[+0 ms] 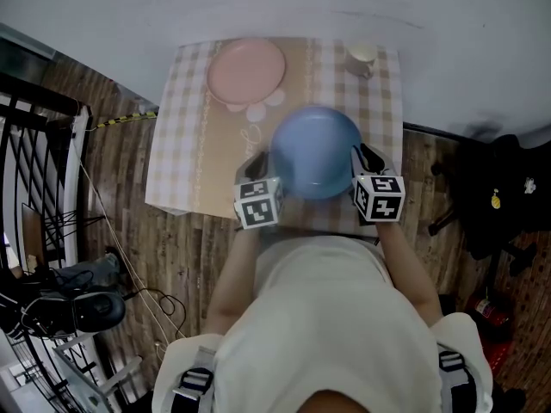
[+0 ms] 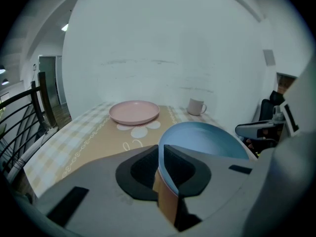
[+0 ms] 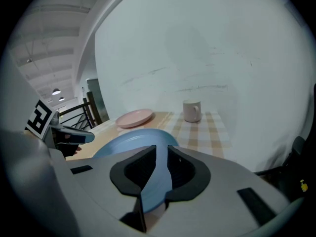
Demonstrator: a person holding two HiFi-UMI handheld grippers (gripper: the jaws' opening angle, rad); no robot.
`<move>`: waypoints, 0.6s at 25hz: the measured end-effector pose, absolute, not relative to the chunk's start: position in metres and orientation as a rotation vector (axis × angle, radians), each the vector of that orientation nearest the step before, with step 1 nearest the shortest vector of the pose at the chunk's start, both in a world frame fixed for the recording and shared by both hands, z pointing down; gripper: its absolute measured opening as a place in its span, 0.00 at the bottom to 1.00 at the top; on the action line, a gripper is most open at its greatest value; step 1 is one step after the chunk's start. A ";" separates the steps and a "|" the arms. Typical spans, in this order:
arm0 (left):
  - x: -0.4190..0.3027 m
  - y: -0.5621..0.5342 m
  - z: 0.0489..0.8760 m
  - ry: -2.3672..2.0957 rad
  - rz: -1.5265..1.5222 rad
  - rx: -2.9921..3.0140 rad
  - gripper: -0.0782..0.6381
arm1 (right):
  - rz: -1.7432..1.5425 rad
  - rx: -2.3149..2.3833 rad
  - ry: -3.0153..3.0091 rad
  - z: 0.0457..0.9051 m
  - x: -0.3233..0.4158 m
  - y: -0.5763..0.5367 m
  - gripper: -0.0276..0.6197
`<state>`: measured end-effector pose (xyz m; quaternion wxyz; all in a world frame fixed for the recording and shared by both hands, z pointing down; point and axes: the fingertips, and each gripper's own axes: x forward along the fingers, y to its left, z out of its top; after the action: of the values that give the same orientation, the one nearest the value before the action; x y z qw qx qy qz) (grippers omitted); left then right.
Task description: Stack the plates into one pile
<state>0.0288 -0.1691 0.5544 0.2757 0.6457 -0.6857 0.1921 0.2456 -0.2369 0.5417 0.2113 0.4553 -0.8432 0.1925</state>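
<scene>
I have the blue plate (image 1: 317, 151) gripped from both sides, one tool on each rim. My left tool (image 1: 261, 172) is closed down narrow on the plate's left rim; in the left gripper view the thin blue edge (image 2: 207, 139) runs straight between the two dark pads of that tool (image 2: 161, 154), and both pads bear on it. My right tool (image 1: 365, 158) bites the opposite rim with its jaws set a little wider; in the right gripper view the rim (image 3: 131, 142) passes between the pads of that tool (image 3: 162, 156) and is clamped there.

My left forearm (image 1: 231, 274) and right forearm (image 1: 411, 269) reach forward from my body, roughly parallel, one on each side of the plate. Both tools point away from me and slope downward, marker cubes uppermost.

The plate sits roughly level over the near right part of the bench (image 1: 185, 144), its near rim at the bench's near edge, and it looks lifted clear of the checked cloth.

The pink plate (image 1: 246, 70) lies flat by the far edge, toward the far left corner, well apart from the blue one. A cup (image 1: 362, 58) stands upright at the far right corner.
</scene>
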 end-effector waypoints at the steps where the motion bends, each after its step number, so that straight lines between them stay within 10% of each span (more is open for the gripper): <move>1: 0.027 -0.168 0.552 -1.842 0.501 1.736 0.15 | 0.529 1.262 -2.352 0.538 0.242 -0.236 0.14; 15: -0.021 -0.177 0.508 -1.831 0.335 1.812 0.13 | 0.448 1.255 -2.444 0.491 0.177 -0.232 0.08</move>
<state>-0.0211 -0.1766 0.5084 0.2686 0.6719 -0.6789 0.1244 0.1772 -0.2323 0.4914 0.1781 0.4437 -0.8639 0.1583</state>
